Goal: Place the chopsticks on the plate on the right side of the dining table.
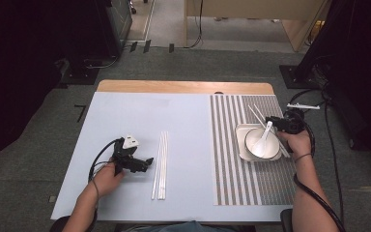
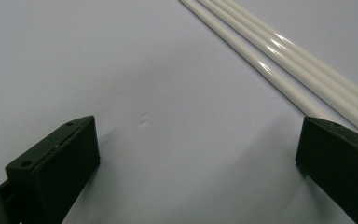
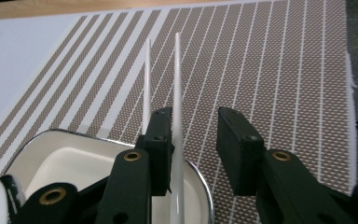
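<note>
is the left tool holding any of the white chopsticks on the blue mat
No. In the left gripper view the left tool stands open over the bare blue mat, with the white chopsticks lying untouched beside one jaw.

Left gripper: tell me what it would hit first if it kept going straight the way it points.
Probably the bundle of thin white sticks lying on the pale blue table cover. The left gripper points toward them, jaws open; its own view shows them just past one jaw. Depth is hard to judge.
</note>
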### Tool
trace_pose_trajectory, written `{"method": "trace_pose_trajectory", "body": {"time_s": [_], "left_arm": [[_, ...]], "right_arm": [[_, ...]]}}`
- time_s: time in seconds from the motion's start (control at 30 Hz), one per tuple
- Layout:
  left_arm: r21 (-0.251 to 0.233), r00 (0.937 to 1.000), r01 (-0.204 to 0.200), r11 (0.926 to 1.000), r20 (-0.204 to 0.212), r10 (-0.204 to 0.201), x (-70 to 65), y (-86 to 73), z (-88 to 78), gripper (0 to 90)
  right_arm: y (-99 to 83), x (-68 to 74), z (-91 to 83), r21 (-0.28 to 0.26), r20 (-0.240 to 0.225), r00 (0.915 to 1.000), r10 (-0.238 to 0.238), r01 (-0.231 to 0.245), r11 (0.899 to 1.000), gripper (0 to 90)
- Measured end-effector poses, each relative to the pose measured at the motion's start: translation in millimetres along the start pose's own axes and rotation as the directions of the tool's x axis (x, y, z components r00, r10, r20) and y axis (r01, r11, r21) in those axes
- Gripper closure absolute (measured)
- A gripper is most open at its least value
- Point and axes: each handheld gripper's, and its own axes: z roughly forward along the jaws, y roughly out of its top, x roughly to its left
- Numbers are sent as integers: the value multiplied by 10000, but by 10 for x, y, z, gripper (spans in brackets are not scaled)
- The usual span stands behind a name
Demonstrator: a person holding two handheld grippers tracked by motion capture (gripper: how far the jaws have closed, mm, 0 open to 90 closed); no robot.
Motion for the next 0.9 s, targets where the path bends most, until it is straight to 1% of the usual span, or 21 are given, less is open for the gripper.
{"method": "trace_pose_trajectory", "body": {"time_s": [0.03, 0.2, 0.27, 0.33, 0.37, 0.53, 0.7, 0.77, 0.9], "left_arm": [[-3, 10000, 7, 10000, 3, -7, -1, 0, 0, 0], [-3, 10000, 7, 10000, 3, -7, 0, 0, 0, 0], [-2, 10000, 5, 10000, 3, -5, 0, 0, 0, 0], [-4, 10000, 5, 10000, 1, -5, 0, 0, 0, 0], [-1, 10000, 6, 10000, 1, -6, -1, 0, 0, 0], [-2, 10000, 4, 10000, 4, -4, 0, 0, 0, 0], [-6, 10000, 9, 10000, 2, -9, -1, 0, 0, 0], [-5, 10000, 7, 10000, 3, -7, 0, 0, 0, 0], [-3, 10000, 6, 10000, 2, -6, 0, 0, 0, 0]], "right_arm": [[-2, 4, 5, 59, -18, 10000, -4, 4, 10000, 659], [17, -8, -39, -253, -16, 10000, 70, -71, 9997, 660], [20, -18, -60, -278, 204, 9998, -12, 17, 9996, 665], [16, -32, -68, -202, 416, 9991, 32, -24, 9998, 668], [10, -40, -63, -157, 413, 9991, 70, -63, 9999, 667], [-8, -31, -27, 172, 248, 9997, 89, -93, 9998, 651], [-13, -24, -9, 279, 2, 10000, 69, -69, 9996, 621], [-18, -24, -4, 310, -42, 10000, 19, -18, 9995, 603], [-19, -27, -5, 286, -99, 9999, 73, -70, 9996, 587]]}}
